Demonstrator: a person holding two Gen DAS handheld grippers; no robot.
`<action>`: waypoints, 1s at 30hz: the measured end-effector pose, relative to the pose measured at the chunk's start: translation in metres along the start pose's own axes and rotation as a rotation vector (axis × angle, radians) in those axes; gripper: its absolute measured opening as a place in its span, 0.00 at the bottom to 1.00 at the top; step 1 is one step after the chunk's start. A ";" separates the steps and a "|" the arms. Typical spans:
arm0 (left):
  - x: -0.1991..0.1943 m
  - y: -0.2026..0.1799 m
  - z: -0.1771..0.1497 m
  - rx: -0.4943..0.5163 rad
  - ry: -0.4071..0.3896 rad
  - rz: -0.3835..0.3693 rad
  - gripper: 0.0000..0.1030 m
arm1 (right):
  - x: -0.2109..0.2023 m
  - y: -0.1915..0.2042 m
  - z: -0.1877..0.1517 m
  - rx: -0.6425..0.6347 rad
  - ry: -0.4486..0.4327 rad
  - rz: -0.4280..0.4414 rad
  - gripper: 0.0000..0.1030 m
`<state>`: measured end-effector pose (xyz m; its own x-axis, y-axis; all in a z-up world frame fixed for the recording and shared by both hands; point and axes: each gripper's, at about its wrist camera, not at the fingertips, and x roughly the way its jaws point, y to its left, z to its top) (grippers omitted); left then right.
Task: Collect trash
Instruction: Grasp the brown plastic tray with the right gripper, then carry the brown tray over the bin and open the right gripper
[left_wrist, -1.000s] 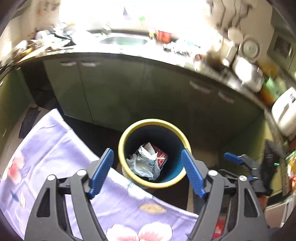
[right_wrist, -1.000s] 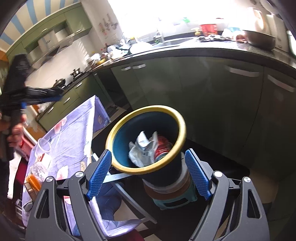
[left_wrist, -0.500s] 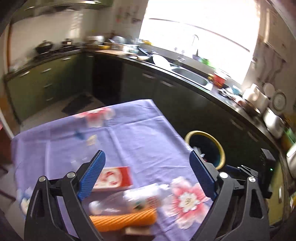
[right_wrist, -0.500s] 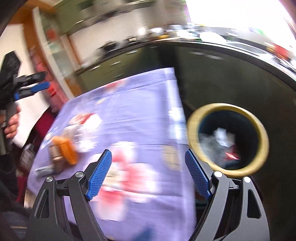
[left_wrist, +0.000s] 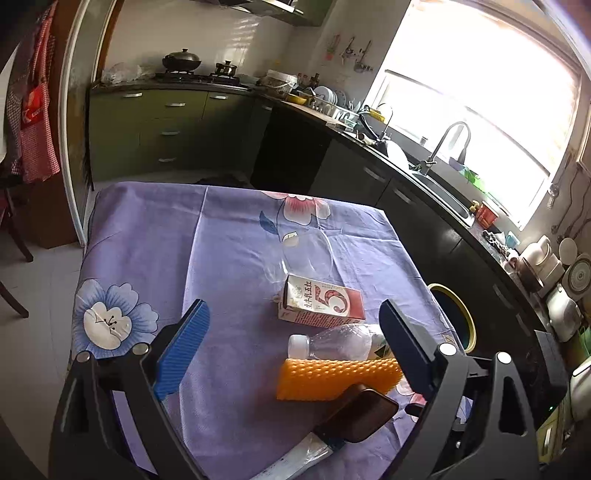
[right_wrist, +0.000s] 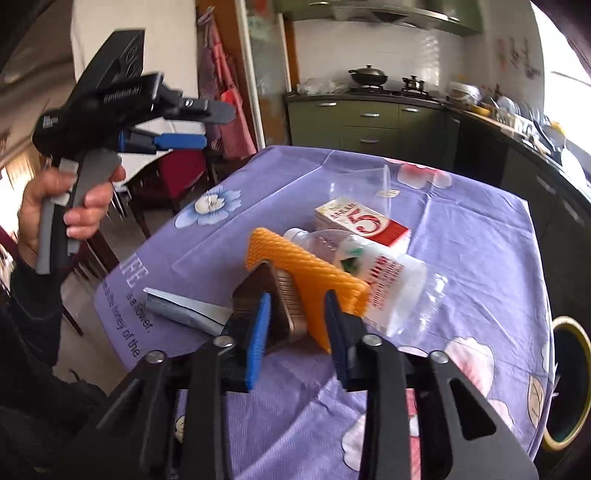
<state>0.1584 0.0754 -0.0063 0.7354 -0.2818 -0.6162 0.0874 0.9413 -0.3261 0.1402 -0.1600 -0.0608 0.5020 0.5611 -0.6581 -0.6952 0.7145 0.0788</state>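
Left wrist view: the left gripper (left_wrist: 291, 347) hangs spread wide and empty above the purple tablecloth (left_wrist: 155, 240), where a milk carton (left_wrist: 319, 302), plastic bottle (left_wrist: 332, 341) and orange foam sleeve (left_wrist: 332, 378) lie bunched at four o'clock, near the bin (left_wrist: 467, 321) for short trips.

Right wrist view: the right gripper (right_wrist: 295, 325) is closing, its jaws framing the foam sleeve's near corner and a brown comb-like item (right_wrist: 280, 306); whether the pads grip yet, I cannot tell.

Was a home kitchen: green cabinets (left_wrist: 147, 122), stove (left_wrist: 195, 75) with pots, sink (left_wrist: 439, 188) under window (left_wrist: 480, 92), all beyond the fingers.
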 end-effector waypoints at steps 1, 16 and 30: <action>-0.001 0.003 -0.002 -0.004 -0.001 0.001 0.86 | 0.005 0.006 -0.001 -0.017 0.007 -0.018 0.25; 0.000 0.028 -0.017 -0.040 0.026 -0.031 0.86 | 0.053 0.033 -0.004 -0.172 0.081 -0.179 0.05; 0.000 0.036 -0.020 -0.042 0.031 -0.031 0.86 | 0.005 -0.009 0.008 0.043 0.009 -0.067 0.05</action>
<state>0.1483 0.1050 -0.0323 0.7119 -0.3169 -0.6268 0.0808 0.9235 -0.3751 0.1530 -0.1608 -0.0586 0.5421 0.5080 -0.6694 -0.6373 0.7677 0.0665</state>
